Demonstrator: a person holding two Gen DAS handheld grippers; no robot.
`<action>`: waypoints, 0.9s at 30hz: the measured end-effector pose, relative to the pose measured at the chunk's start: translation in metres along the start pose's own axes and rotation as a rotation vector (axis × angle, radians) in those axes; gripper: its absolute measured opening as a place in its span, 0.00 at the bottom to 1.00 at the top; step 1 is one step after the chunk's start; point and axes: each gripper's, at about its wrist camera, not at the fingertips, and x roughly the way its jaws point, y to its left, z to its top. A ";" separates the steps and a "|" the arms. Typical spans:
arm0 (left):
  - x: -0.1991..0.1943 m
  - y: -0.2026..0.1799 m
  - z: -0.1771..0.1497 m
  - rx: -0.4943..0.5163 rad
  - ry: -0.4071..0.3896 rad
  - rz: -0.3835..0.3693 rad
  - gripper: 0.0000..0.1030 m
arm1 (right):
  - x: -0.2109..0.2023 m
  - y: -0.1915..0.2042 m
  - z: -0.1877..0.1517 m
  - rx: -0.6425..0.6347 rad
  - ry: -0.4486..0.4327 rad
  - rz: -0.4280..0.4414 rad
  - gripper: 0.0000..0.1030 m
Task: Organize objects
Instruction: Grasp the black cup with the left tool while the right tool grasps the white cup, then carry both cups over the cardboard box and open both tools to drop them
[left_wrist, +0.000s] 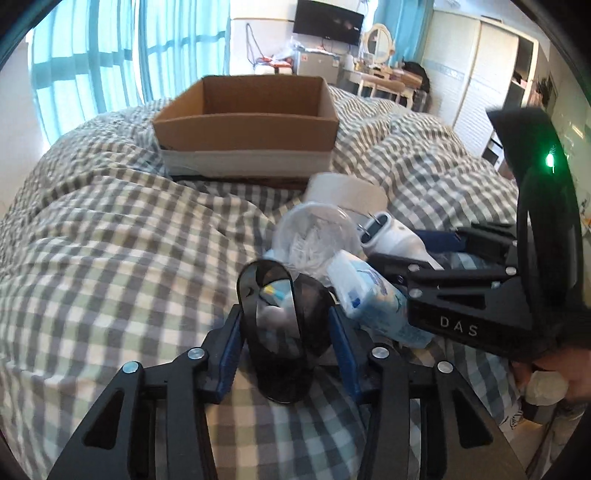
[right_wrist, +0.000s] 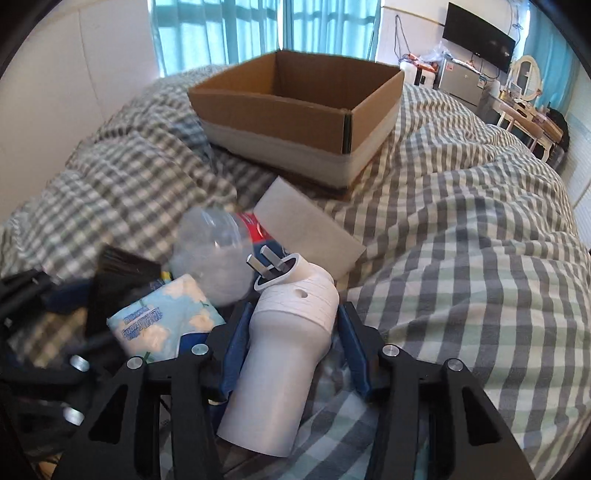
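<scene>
An open cardboard box (left_wrist: 246, 125) stands on the checked bed, far side; it also shows in the right wrist view (right_wrist: 295, 118). My left gripper (left_wrist: 286, 325) is shut on a dark see-through plastic cup (left_wrist: 280, 332) lying on its side. My right gripper (right_wrist: 293, 332) is shut on a white plug-in device (right_wrist: 284, 354) with metal prongs (right_wrist: 266, 264); that device also shows in the left wrist view (left_wrist: 391, 236). Between them lie a blue tissue pack (right_wrist: 166, 317), a clear plastic bottle (right_wrist: 214, 251) and a white flat box (right_wrist: 306, 229).
The checked duvet (left_wrist: 110, 258) covers the bed in soft folds. A window with blue curtains (left_wrist: 110, 55) is behind the box. A TV (left_wrist: 327, 22), a dressing table and a wardrobe (left_wrist: 476, 81) stand at the far right.
</scene>
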 end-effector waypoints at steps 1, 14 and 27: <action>-0.002 0.003 0.001 -0.007 -0.011 0.007 0.43 | -0.002 0.000 0.000 0.004 -0.008 0.001 0.46; -0.019 0.046 0.043 -0.101 -0.097 0.020 0.27 | -0.061 -0.006 0.040 0.027 -0.176 0.051 0.46; -0.044 0.085 0.165 -0.107 -0.253 0.031 0.27 | -0.084 -0.018 0.148 -0.029 -0.303 0.056 0.46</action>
